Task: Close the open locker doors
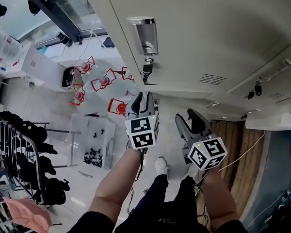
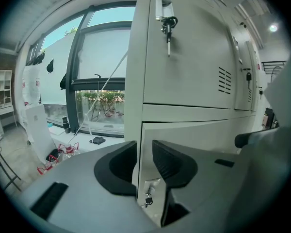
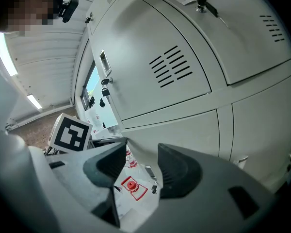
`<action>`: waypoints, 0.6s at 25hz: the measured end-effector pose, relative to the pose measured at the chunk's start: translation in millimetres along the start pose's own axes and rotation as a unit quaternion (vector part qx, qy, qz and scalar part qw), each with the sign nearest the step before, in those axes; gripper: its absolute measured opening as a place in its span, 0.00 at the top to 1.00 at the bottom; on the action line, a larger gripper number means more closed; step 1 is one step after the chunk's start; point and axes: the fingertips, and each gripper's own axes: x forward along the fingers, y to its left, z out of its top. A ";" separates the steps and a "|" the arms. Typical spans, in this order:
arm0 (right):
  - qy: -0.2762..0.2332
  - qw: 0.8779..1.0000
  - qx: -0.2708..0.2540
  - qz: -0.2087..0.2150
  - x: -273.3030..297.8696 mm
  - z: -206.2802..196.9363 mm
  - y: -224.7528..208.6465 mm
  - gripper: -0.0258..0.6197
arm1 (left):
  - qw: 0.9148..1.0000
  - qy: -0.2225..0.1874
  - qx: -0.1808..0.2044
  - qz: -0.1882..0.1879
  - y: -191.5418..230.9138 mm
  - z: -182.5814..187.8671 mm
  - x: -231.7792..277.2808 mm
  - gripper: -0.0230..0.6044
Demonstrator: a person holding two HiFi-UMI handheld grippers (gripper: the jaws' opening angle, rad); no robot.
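A bank of pale grey lockers point(image 1: 199, 38) fills the upper right of the head view. The upper door point(image 2: 189, 47) carries a metal handle with a key point(image 2: 166, 21) and looks flush. Below it, a lower door point(image 2: 194, 140) stands slightly ajar, with a latch and hanging keys point(image 2: 148, 191) near its left edge. My left gripper point(image 2: 144, 152) points at that edge, its jaws narrowly apart with nothing gripped; it also shows in the head view point(image 1: 141, 98). My right gripper point(image 3: 141, 154) is beside it point(image 1: 191, 115), open and empty, facing along the vented locker door point(image 3: 169, 67).
Several red-framed items point(image 1: 103, 81) lie on the pale floor at left, next to a clear plastic bin point(image 1: 94, 140). A rack of dark clothes point(image 1: 24, 149) stands at the far left. A large window point(image 2: 99, 67) is left of the lockers. The person's legs and shoe point(image 1: 160, 165) are below.
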 end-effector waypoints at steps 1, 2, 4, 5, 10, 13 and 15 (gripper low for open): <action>0.000 1.000 0.000 0.000 0.1 0.1 0.3 0.67 | 1.000 0.000 0.001 0.001 0.6 0.9 1.0 0.80; 0.001 1.000 0.000 0.000 0.4 0.2 0.8 0.67 | 1.000 0.000 0.001 0.002 1.2 2.0 1.9 0.80; 0.001 1.000 0.000 0.000 1.6 0.7 1.7 0.67 | 1.000 0.000 0.001 0.004 2.1 3.9 4.4 0.79; 0.001 1.000 0.000 0.000 2.5 0.9 1.7 0.67 | 1.000 0.001 0.000 0.004 2.4 4.6 5.9 0.79; 0.001 1.000 0.002 0.002 6.1 1.2 0.1 0.67 | 1.000 0.001 -0.008 0.005 3.0 6.6 14.4 0.78; 0.002 1.000 0.003 0.002 8.4 2.9 -1.0 0.67 | 1.000 0.002 -0.012 0.006 3.9 8.8 19.0 0.78; 0.001 1.000 0.005 0.001 10.1 4.0 -2.4 0.67 | 1.000 0.003 -0.011 0.007 4.3 10.2 20.6 0.77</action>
